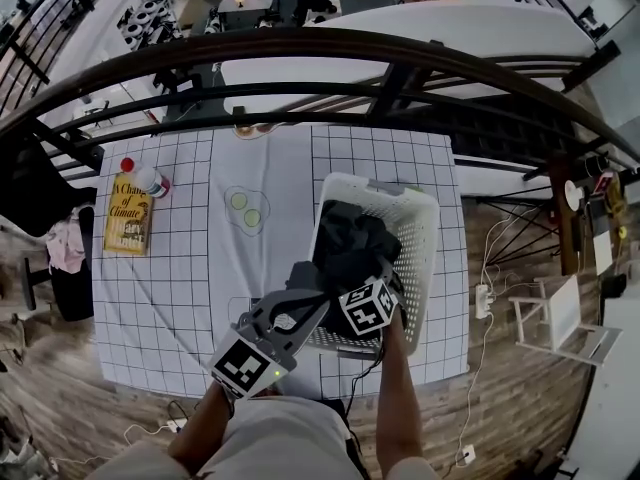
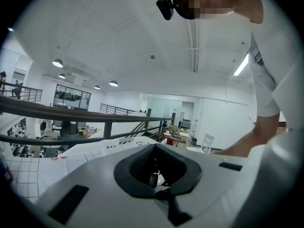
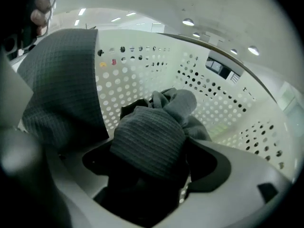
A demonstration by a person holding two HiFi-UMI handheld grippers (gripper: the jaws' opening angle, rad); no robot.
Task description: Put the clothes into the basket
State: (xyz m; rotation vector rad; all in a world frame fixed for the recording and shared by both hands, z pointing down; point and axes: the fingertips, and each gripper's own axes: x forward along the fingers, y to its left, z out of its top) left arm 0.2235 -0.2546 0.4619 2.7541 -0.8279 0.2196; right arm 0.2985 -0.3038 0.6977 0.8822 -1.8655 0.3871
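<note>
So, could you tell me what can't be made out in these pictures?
Right gripper: in the right gripper view the grey cloth bunches over the jaws; gripped or loose is unclear.
Left gripper: the left gripper view shows mostly housing; jaws open or shut is unclear.
Basket floor: head view, dark clothes cover it.
Book: head view, smaller print too small to read.

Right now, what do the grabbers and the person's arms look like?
The left gripper and right gripper are chunky light-grey shells with dark-lined openings. Each carries a cube of black-and-white square markers; the left one's shows a small green light. The person wears a white short-sleeved shirt.
</note>
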